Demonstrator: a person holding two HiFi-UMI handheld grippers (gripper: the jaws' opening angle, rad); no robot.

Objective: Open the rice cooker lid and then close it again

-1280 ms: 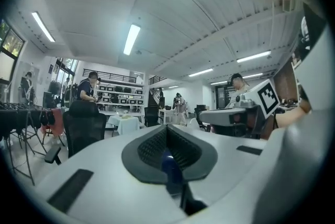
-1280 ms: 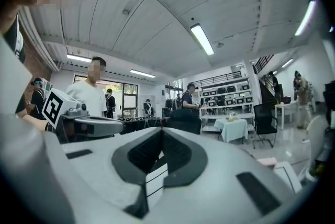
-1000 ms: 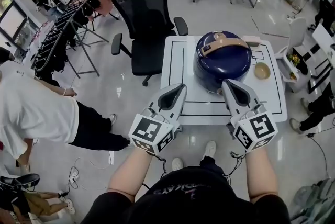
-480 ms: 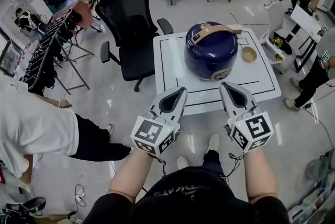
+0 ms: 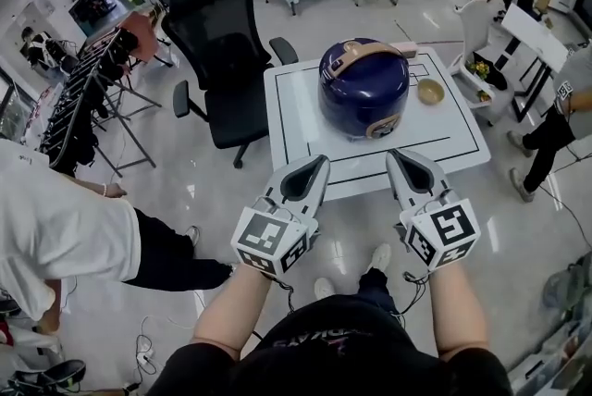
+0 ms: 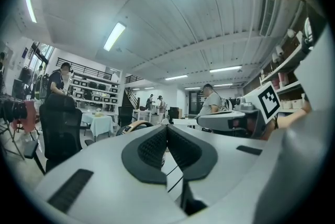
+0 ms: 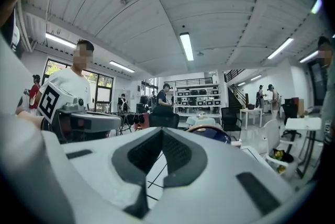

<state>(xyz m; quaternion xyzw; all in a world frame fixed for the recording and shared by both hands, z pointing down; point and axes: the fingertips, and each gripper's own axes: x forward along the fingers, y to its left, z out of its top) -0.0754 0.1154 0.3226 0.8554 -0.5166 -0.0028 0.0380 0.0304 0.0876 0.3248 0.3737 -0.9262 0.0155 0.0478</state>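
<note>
Rice cooker (image 5: 363,89), lid shut, is seen mid-table, toward the far edge. Nearest, left gripper (image 5: 320,161) and right gripper (image 5: 392,155) are held by the table (image 5: 289,128) near edge, jaws fully closed, nothing gripped, cooker untouched. Bowl (image 5: 430,92) is set toward the right edge; chair (image 5: 217,43) is parked off the far left corner.

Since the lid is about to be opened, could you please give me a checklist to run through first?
1. Lid closed on cooker: ok.
2. Cooker upright on table: ok.
3. Left tongs empty: ok, shut.
4. Right tongs empty: ok, shut.
5. Tongs touching the cooker: not ok, both are short of it.
6. Bowl apart from cooker: ok.
</note>
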